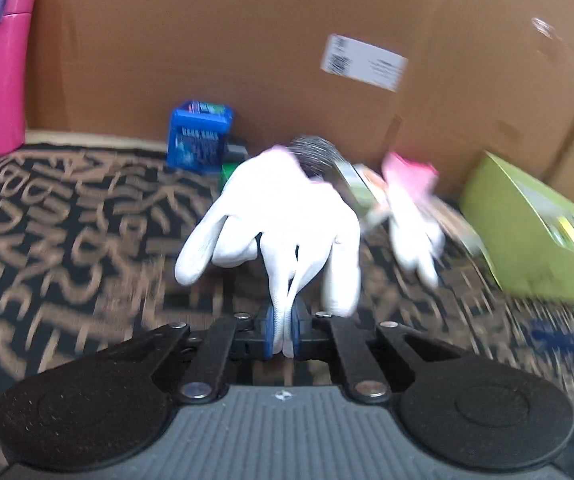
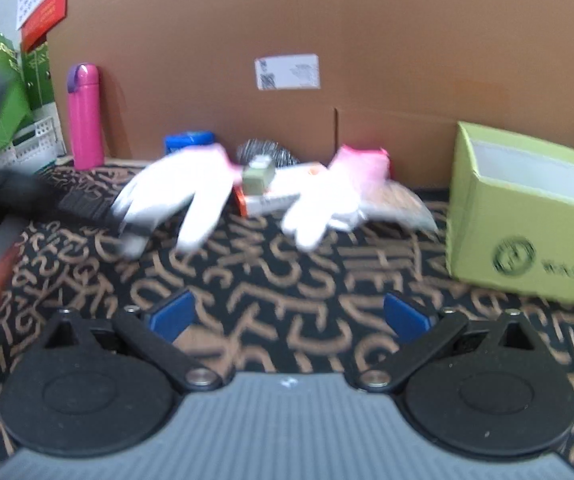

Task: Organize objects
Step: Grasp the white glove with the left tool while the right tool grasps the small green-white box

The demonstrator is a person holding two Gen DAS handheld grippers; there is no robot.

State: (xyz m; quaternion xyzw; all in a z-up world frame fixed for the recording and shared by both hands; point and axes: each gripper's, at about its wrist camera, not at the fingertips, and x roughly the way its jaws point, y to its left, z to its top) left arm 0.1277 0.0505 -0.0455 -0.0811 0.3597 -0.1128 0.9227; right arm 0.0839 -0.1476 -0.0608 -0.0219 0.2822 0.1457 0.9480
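Left hand-held gripper [image 1: 283, 330]: blue pads clamped on 1 finger of the near white glove [image 1: 275, 216], which drapes forward over the patterned cloth [image 1: 67, 240]. Second white glove [image 1: 411, 220] lies just right of it, near the green box [image 1: 535, 236]. Right hand-held gripper [image 2: 287, 320]: jaws wide, nothing between them.

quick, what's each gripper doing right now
Left gripper: shut on a finger of the white glove.
Right gripper: open, holding nothing.
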